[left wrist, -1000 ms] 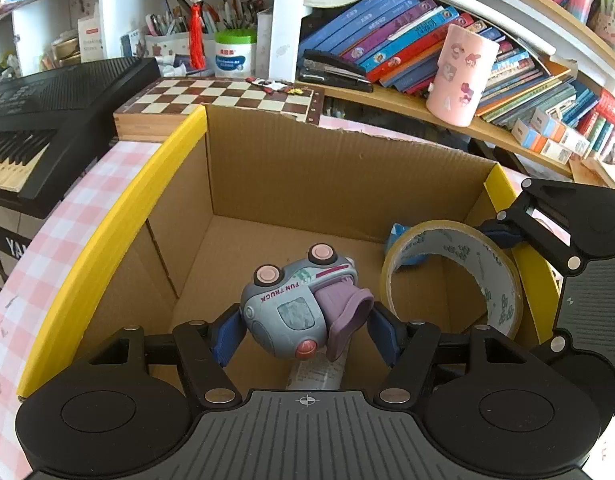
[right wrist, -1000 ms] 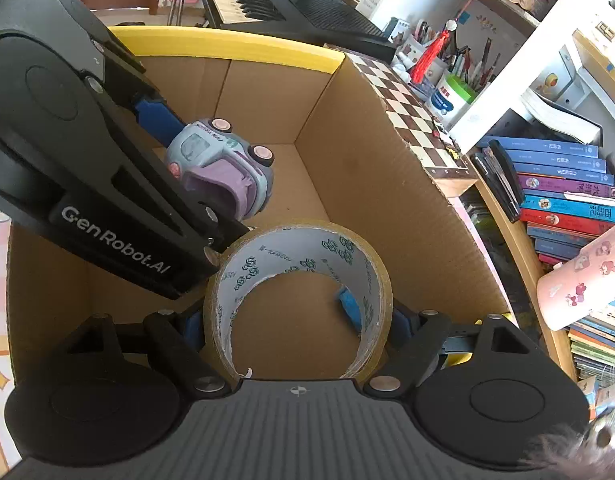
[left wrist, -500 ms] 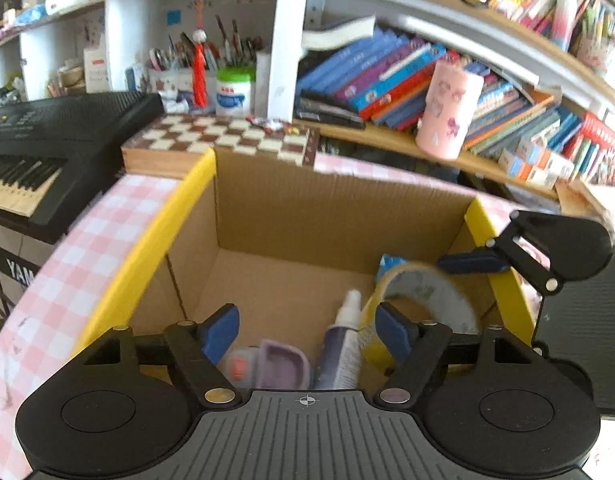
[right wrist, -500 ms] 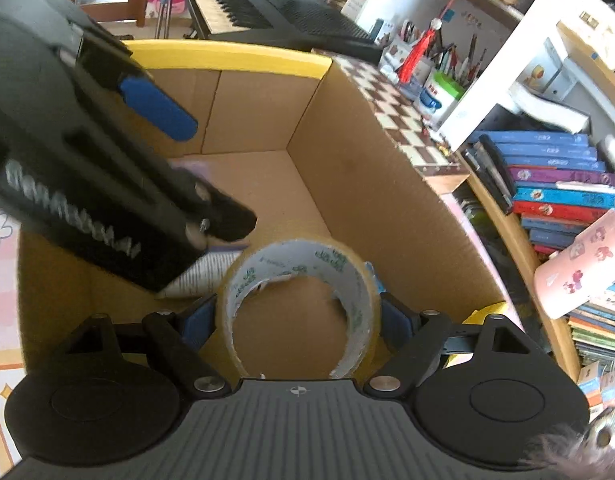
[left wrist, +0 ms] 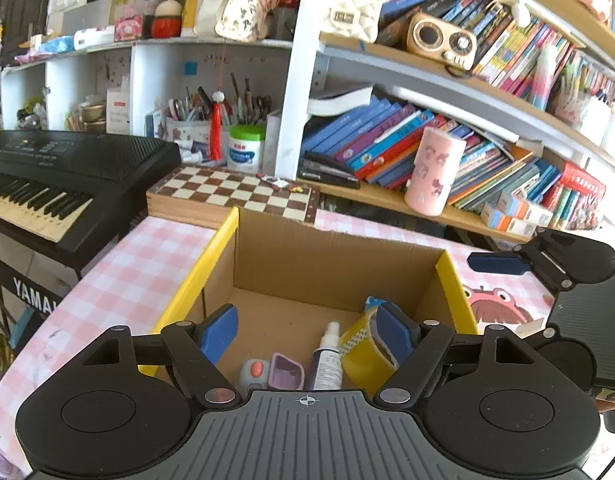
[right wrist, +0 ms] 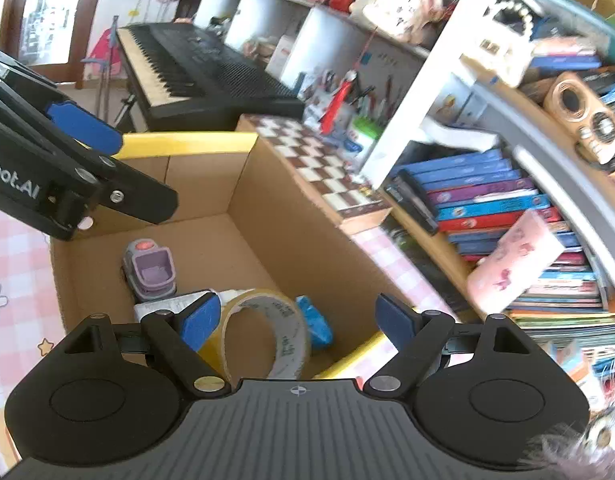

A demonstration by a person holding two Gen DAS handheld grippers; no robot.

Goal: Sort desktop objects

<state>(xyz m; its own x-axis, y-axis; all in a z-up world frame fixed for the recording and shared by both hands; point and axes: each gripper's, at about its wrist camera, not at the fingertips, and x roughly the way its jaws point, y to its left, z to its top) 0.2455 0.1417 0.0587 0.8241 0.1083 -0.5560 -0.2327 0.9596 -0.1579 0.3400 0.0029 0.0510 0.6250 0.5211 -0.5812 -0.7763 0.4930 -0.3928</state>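
Fingers of both grippers spread, empty, above box rim [left wrist: 215, 256]; tape roll [right wrist: 267, 332] inside.

Black ribbed tongs [left wrist: 305, 334] with blue pads [left wrist: 218, 334] and silver screws.

White shelving [left wrist: 295, 80] against the back wall, crammed with books [left wrist: 387, 136], a pen pot [left wrist: 187, 126] and ornaments. Black keyboard [left wrist: 47, 172] on a stand at left; chessboard [left wrist: 235, 192] beside it. Pink checked tablecloth [left wrist: 119, 276]; bright daylight.
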